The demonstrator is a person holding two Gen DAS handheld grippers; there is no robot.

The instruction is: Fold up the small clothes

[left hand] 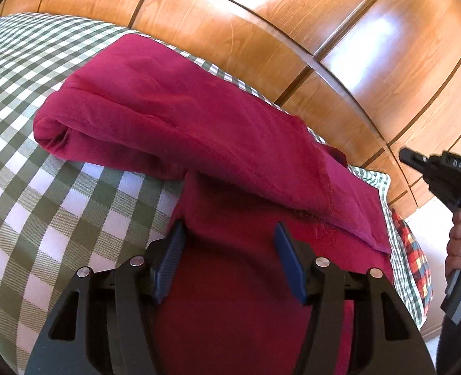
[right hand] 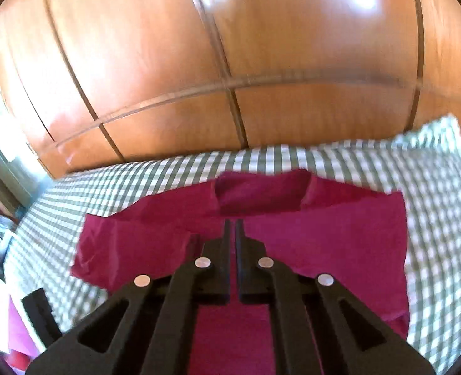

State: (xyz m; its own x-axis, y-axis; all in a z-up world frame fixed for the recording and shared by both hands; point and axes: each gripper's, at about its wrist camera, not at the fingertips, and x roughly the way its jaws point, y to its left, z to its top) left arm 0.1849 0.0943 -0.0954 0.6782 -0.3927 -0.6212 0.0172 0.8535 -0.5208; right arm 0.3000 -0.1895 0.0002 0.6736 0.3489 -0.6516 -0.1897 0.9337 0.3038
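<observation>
A dark red garment lies on a green-and-white checked cloth, with its upper layer folded over. My left gripper is open just above the garment's near part, its blue pads on either side of the red fabric, not pinching it. The right gripper, held in a hand, shows at the right edge of the left wrist view, raised off the cloth. In the right wrist view the garment lies spread on the checked cloth, and my right gripper is shut and empty above it.
A glossy wooden wardrobe stands right behind the surface. A red plaid fabric lies at the right edge of the checked cloth. Pink items sit at the lower left of the right wrist view.
</observation>
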